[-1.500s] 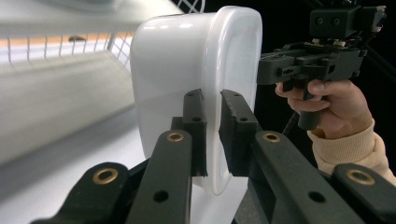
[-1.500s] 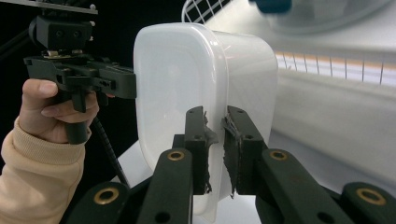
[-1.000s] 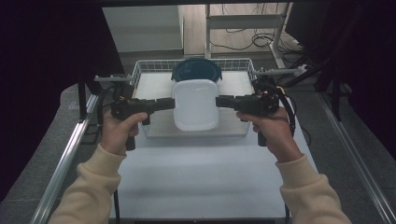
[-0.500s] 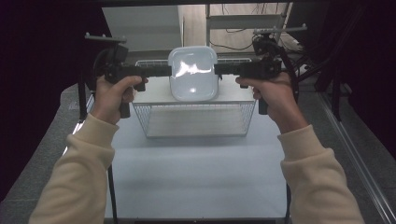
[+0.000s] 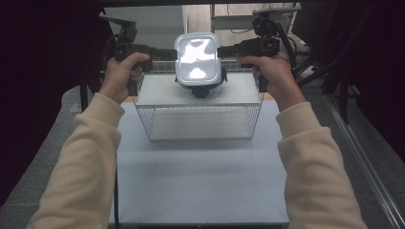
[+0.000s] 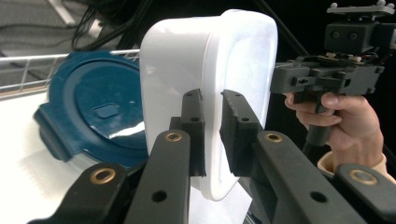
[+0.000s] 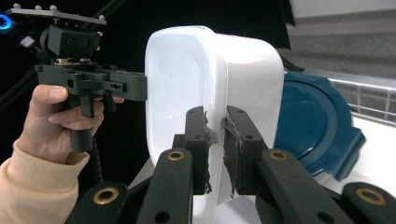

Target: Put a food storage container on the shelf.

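Note:
A white plastic container (image 5: 198, 57) hangs above the wire basket (image 5: 198, 121), tipped so its glossy open face looks toward the high camera. My left gripper (image 5: 169, 53) is shut on its left wall and my right gripper (image 5: 224, 50) on its right wall. In the left gripper view the jaws (image 6: 212, 130) pinch the container's (image 6: 187, 60) edge. The right gripper view shows the same pinch (image 7: 215, 149) on the opposite side of the container (image 7: 182, 79). A dark blue lid (image 6: 93, 107) lies in the basket behind and below it.
The basket stands at the far end of a light table top (image 5: 200, 181), with a white sheet (image 5: 157, 90) inside it. A metal rail (image 5: 372, 171) runs along the right. Cables and equipment (image 5: 286, 28) sit beyond the basket. A person's forearms in cream sleeves (image 5: 86, 157) reach in from below.
Both grippers have lifted the container up out of the basket and away from the person. It has tipped to show its shiny face. The blue lid has stayed in the basket.

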